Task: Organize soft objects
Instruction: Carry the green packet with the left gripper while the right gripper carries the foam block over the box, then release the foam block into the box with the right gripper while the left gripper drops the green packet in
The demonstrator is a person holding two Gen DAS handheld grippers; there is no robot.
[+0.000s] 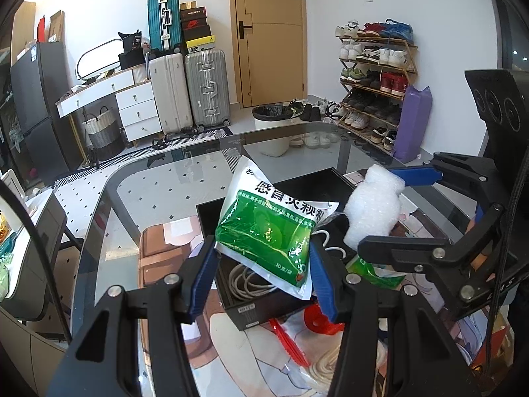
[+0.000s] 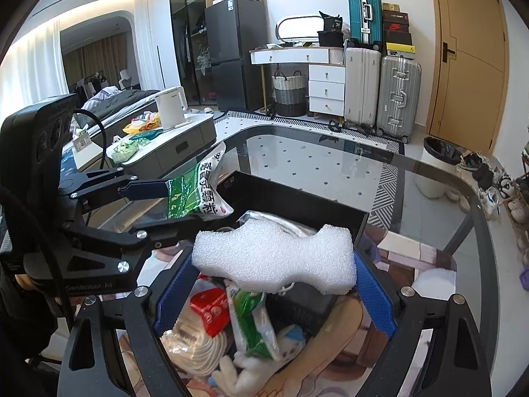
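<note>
My left gripper (image 1: 263, 276) is shut on a green and white medicine pouch (image 1: 267, 225) and holds it above a black box (image 1: 231, 301). The pouch also shows in the right wrist view (image 2: 195, 192), in the left gripper (image 2: 158, 205). My right gripper (image 2: 274, 294) is shut on a white foam piece (image 2: 274, 258), held over the box's near edge (image 2: 297, 201). In the left wrist view the foam piece (image 1: 372, 208) sits in the right gripper (image 1: 390, 208). A coiled white cable (image 1: 246, 278) lies inside the box.
Below my right gripper lie a second green pouch (image 2: 253, 326), a red plastic piece (image 2: 210, 311), a rope coil (image 2: 198, 347) and a white plush toy (image 2: 241, 374) on a printed mat (image 1: 172, 254). The glass table (image 2: 314, 162) extends beyond the box.
</note>
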